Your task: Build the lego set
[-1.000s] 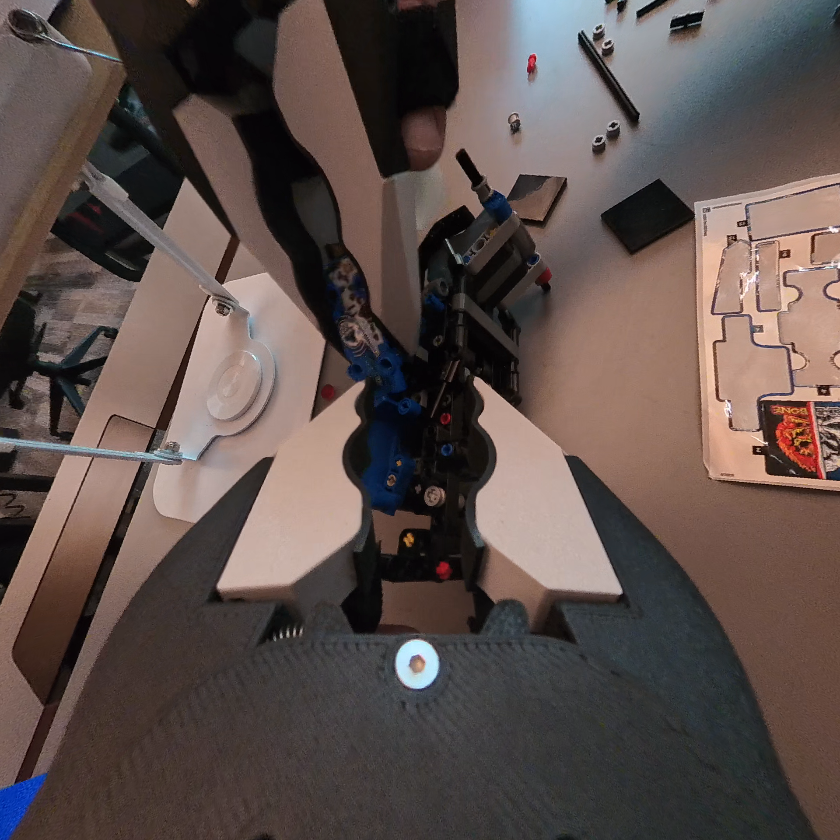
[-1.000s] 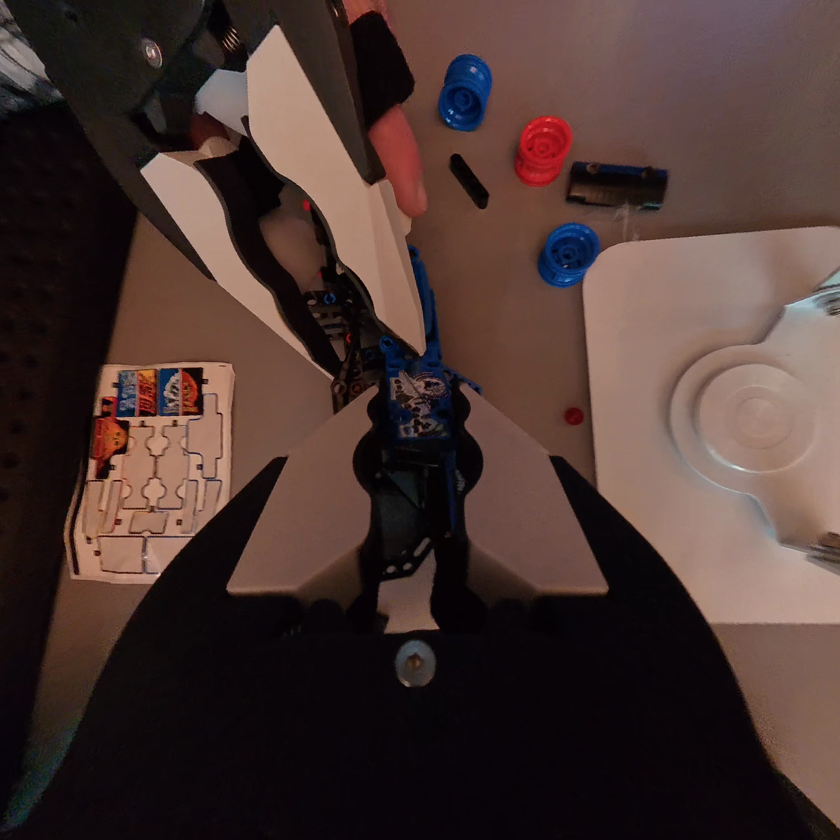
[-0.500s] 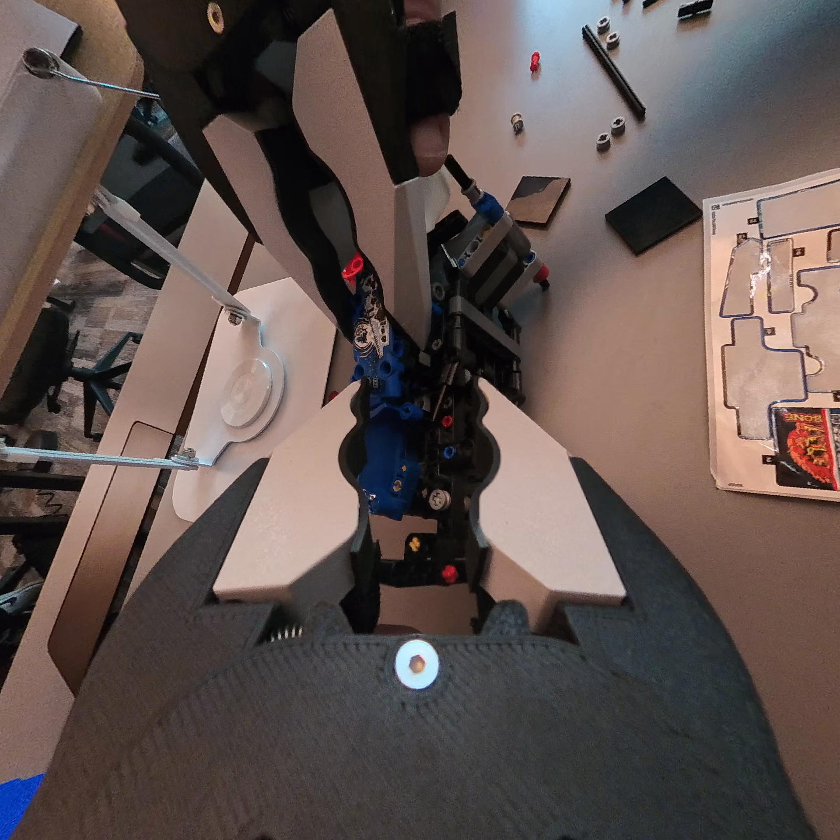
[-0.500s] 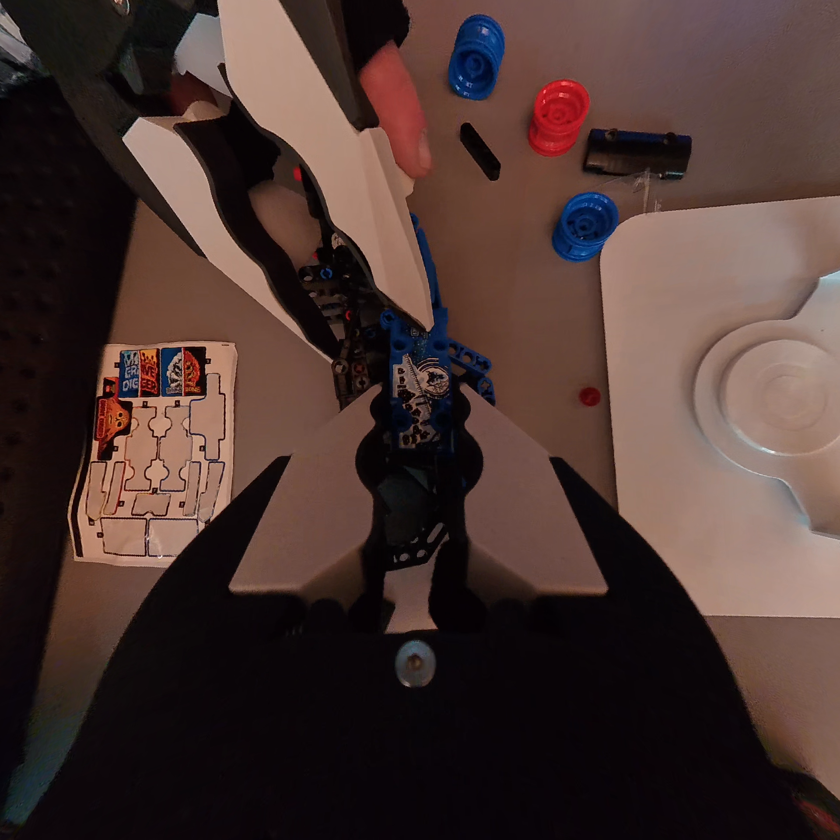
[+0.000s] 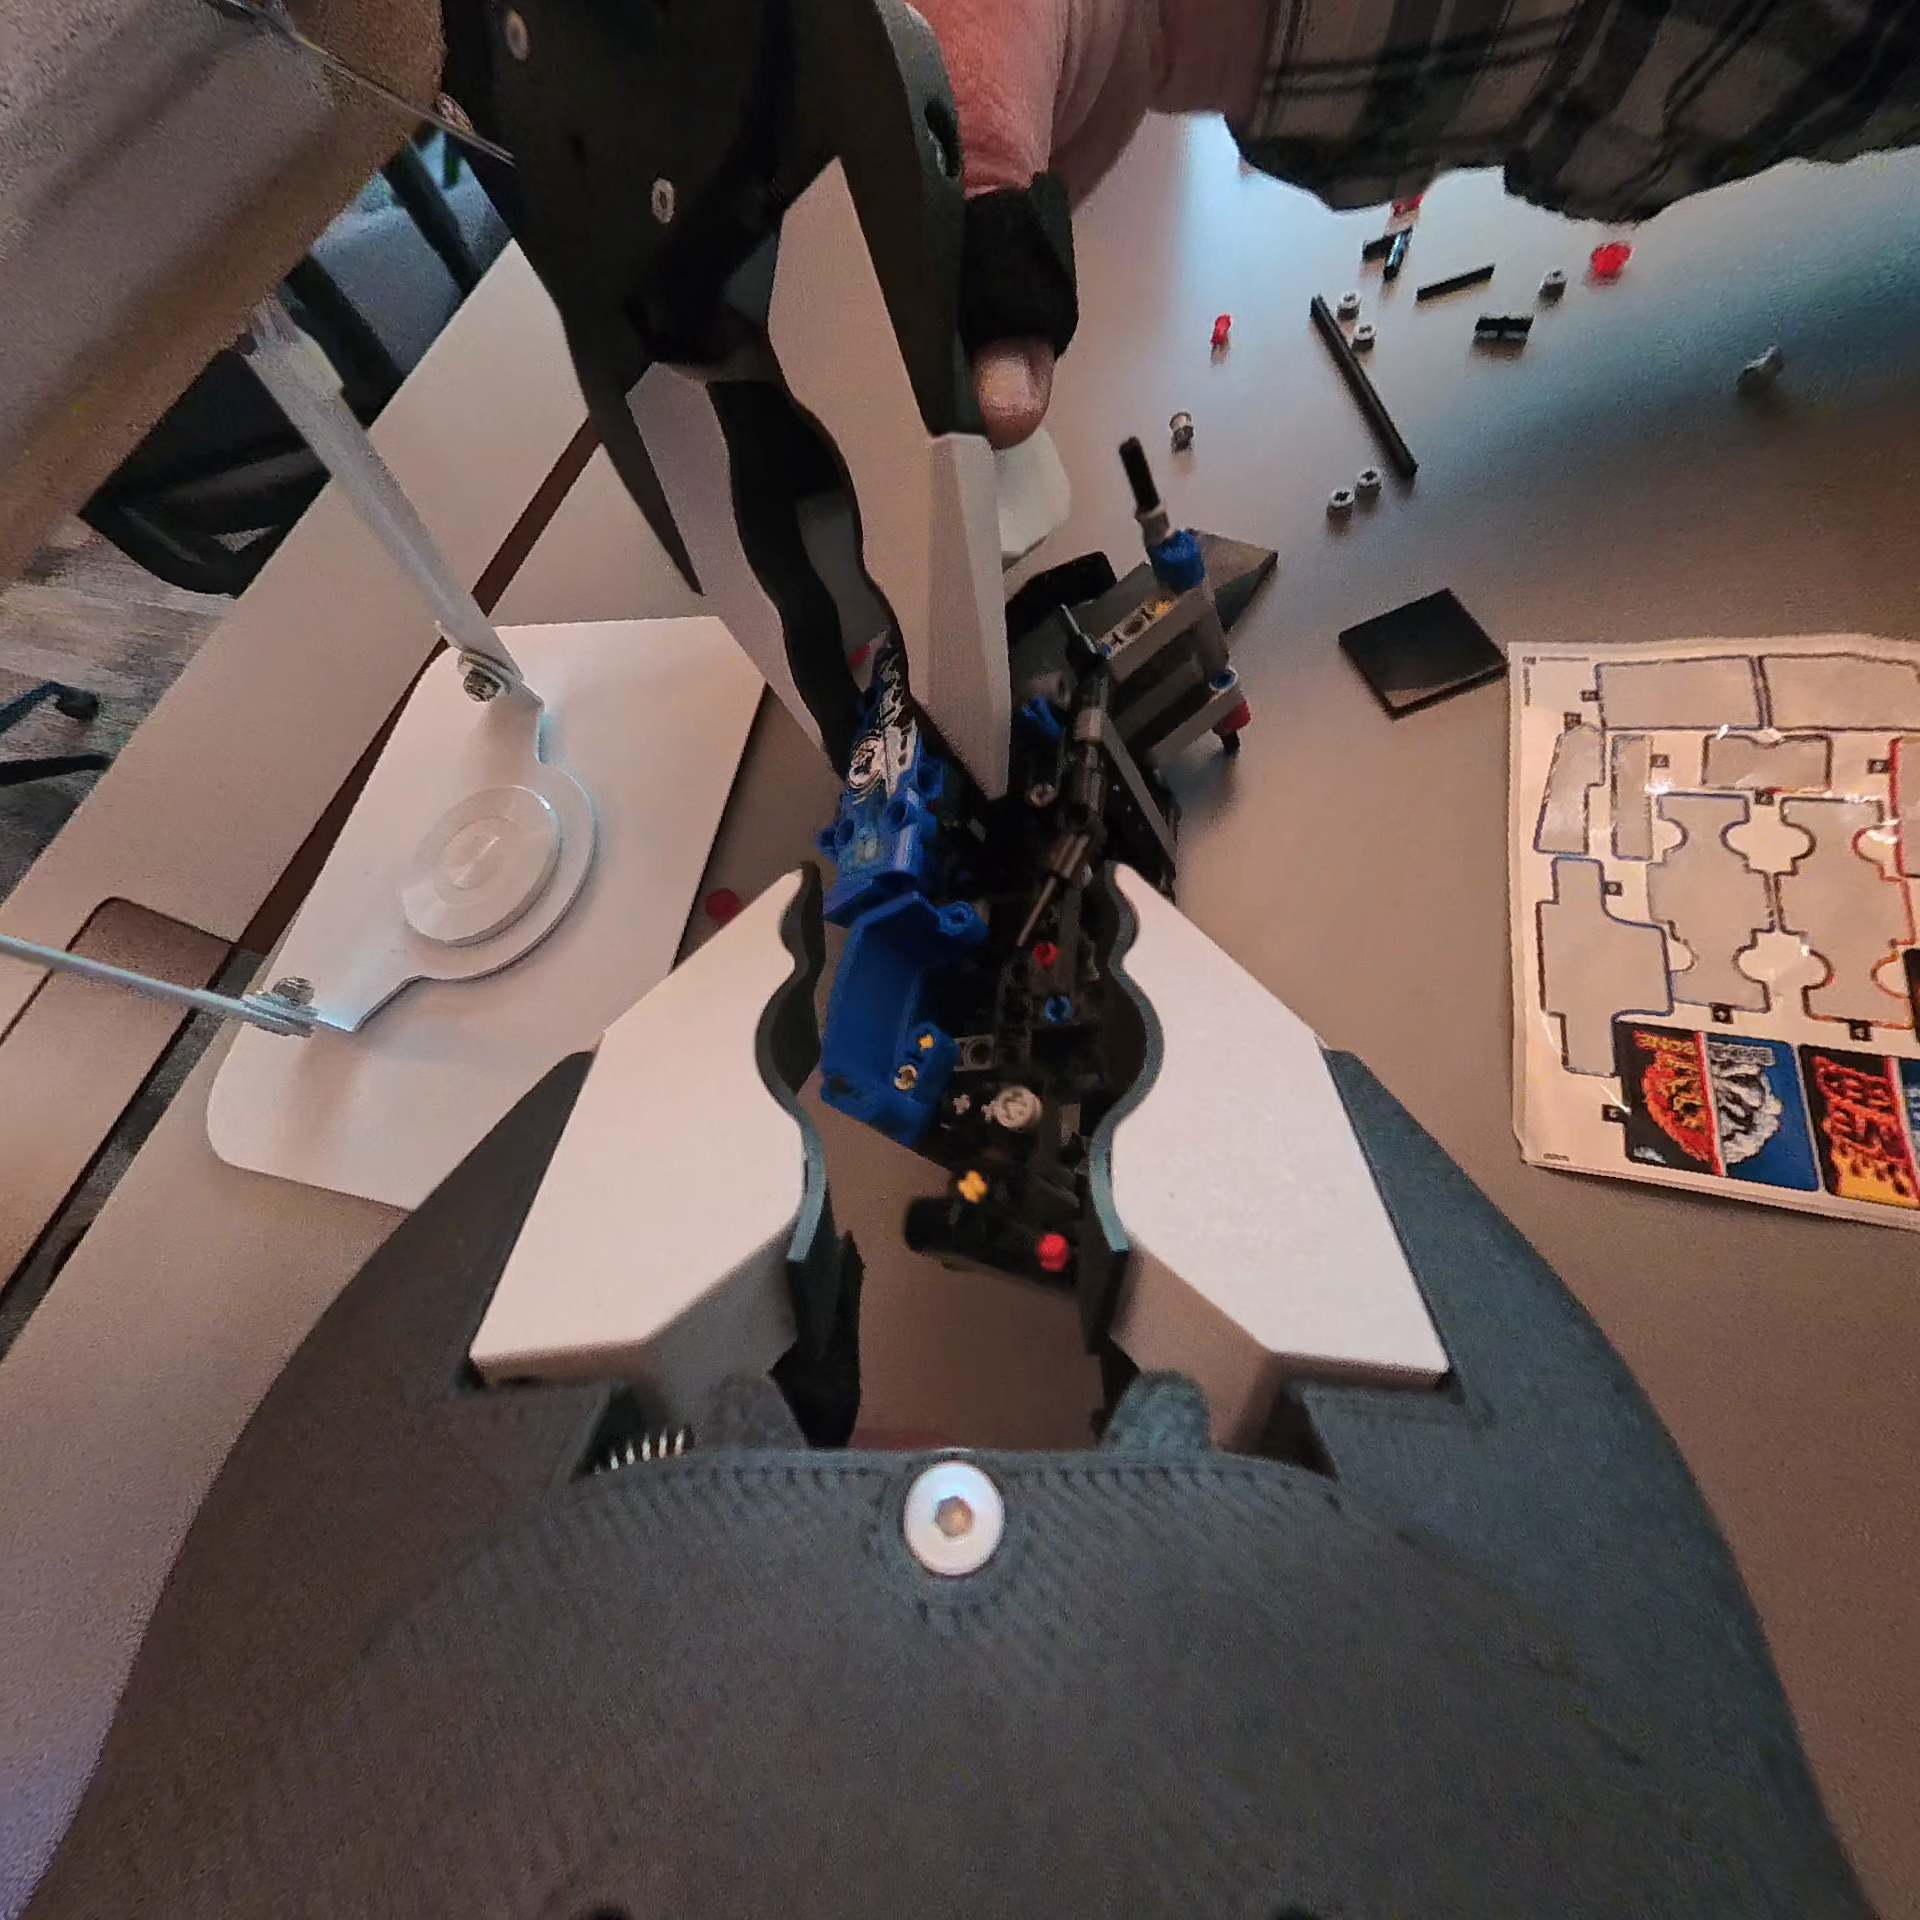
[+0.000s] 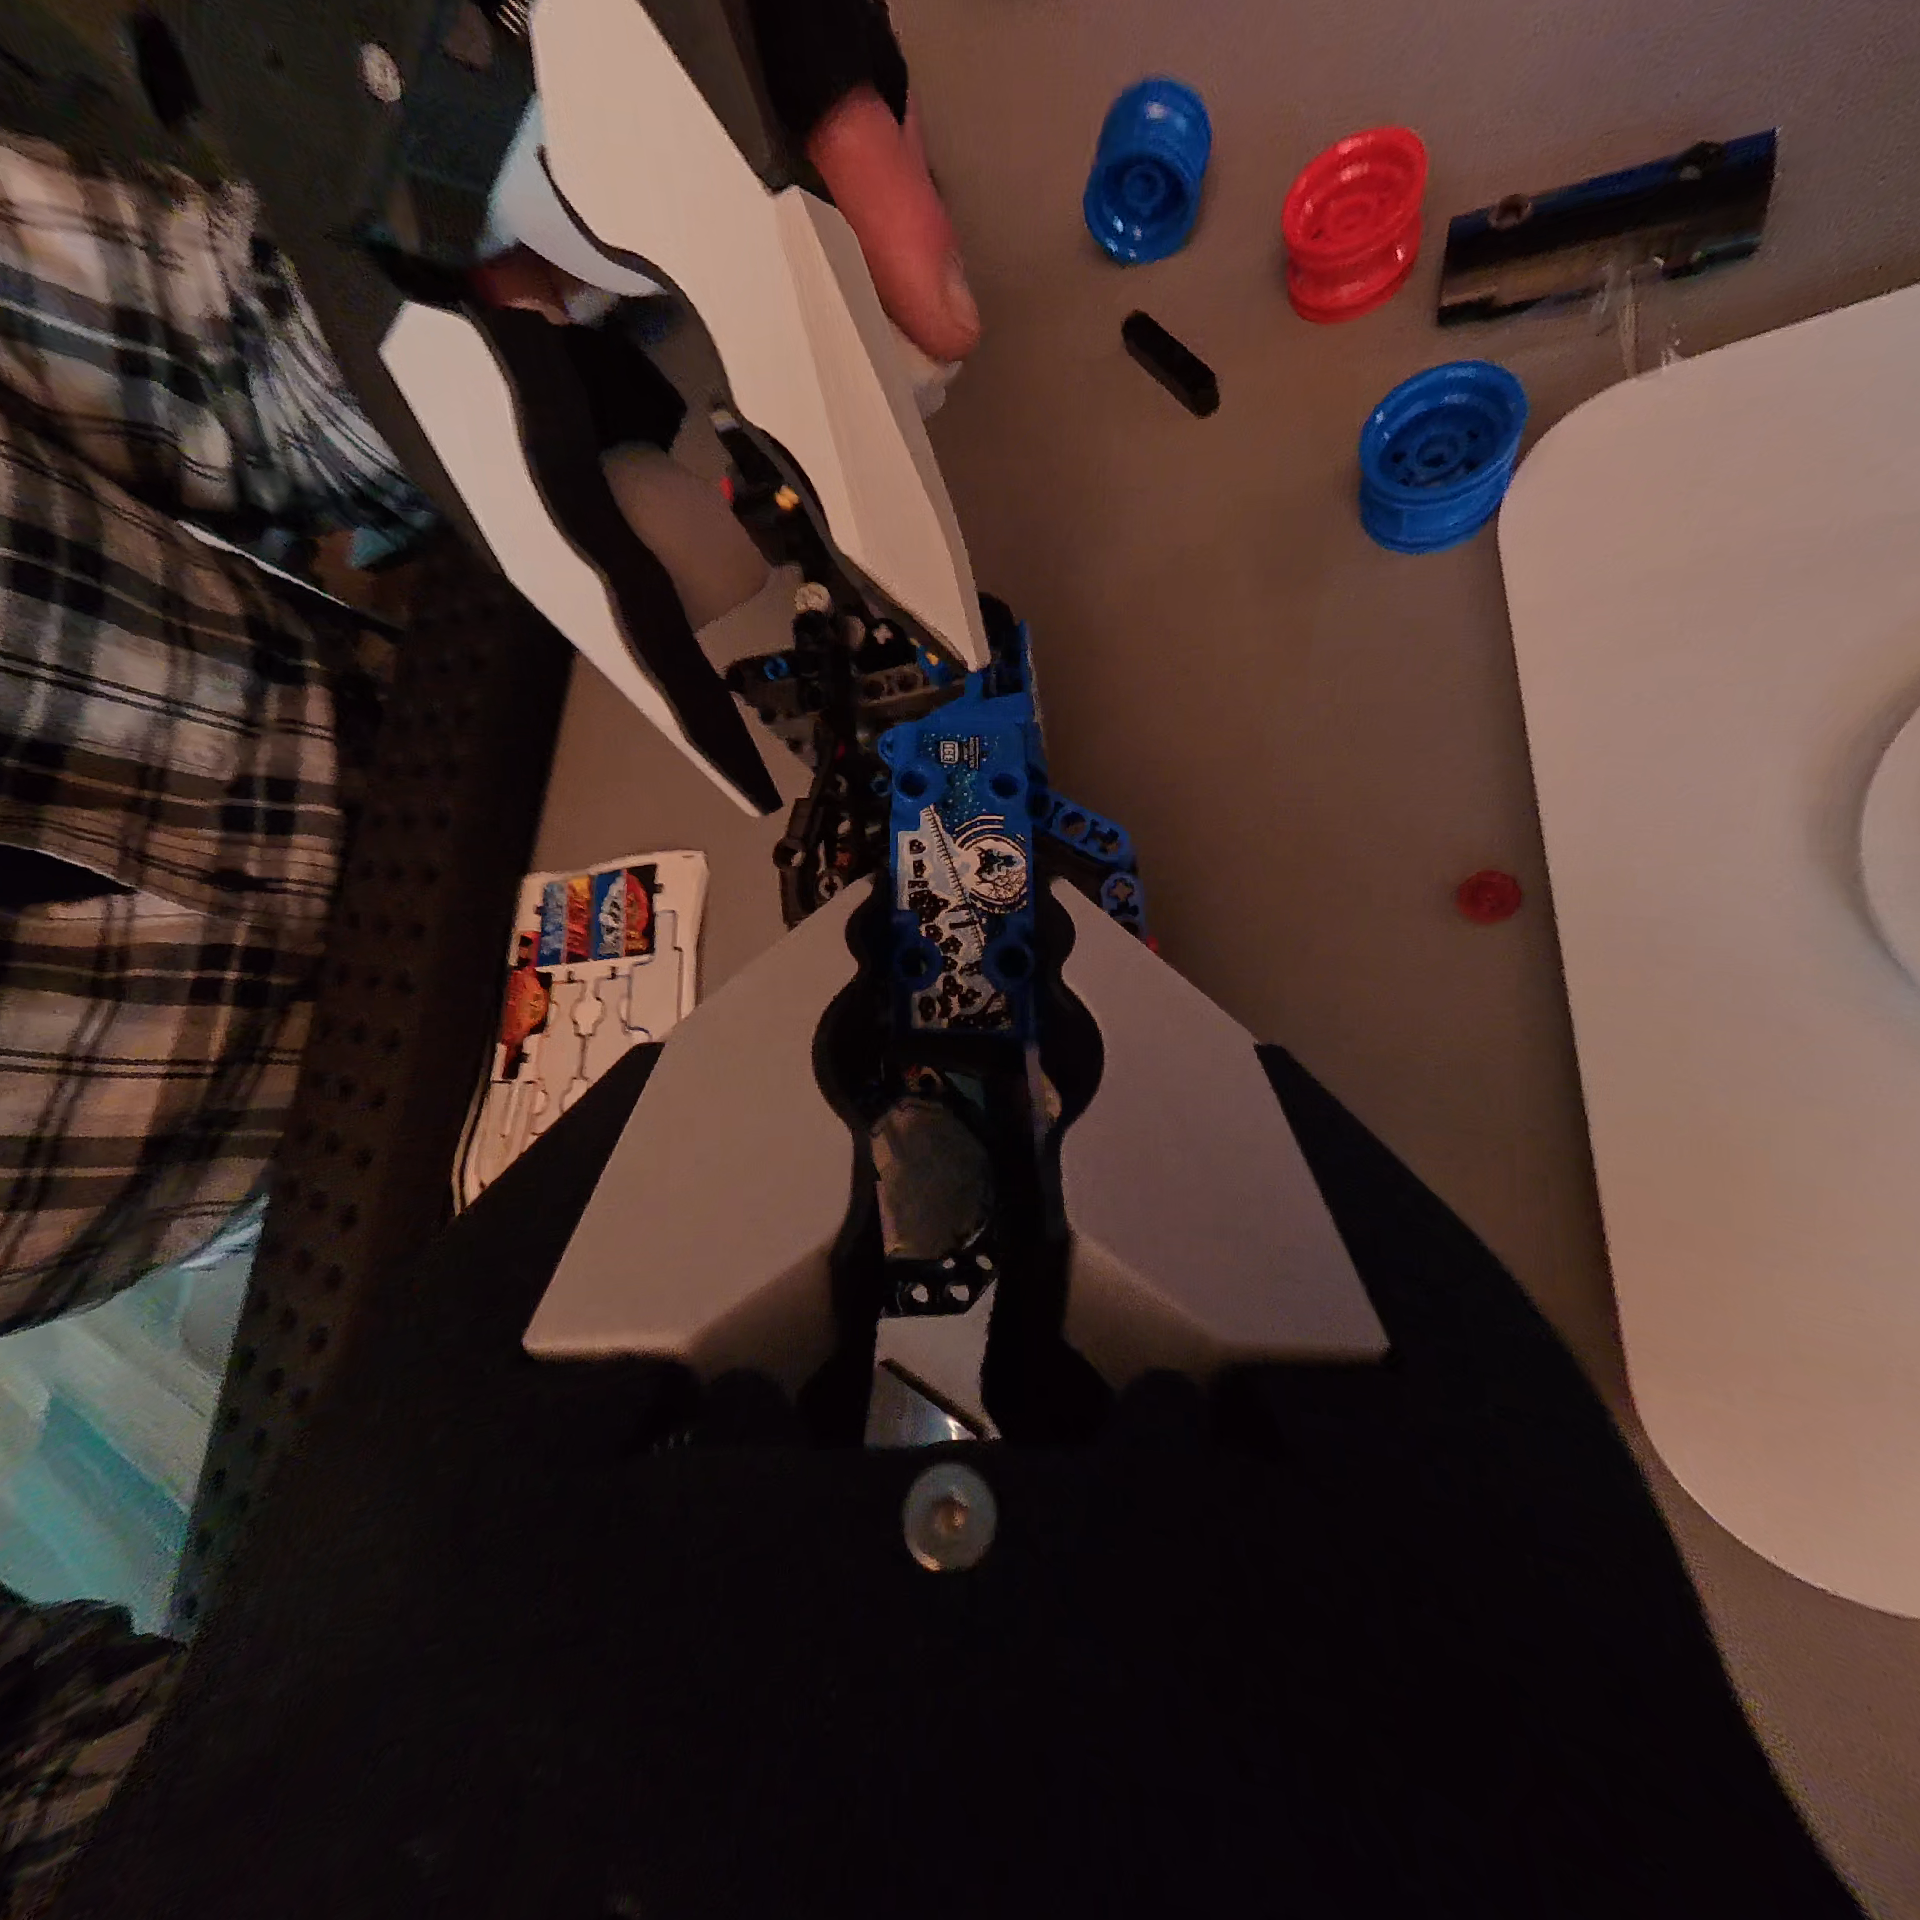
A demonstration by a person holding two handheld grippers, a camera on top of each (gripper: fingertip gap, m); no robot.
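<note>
We grip the lego model above the table from both ends: our left gripper pinches its black frame, our right gripper pinches the blue stickered panel. The sticker sheet lies toward the table's right edge.

The space round the lego model is crowded: the left tool clamps its black frame from one end, and the right tool, closed on the blue panel, meets it from the other. A white stand base blocks the table just beside the model. Opposite lies the sticker sheet, flat. Two blue wheels, a red wheel and a black beam dot the table past the tools; bare table lies between them.
</note>
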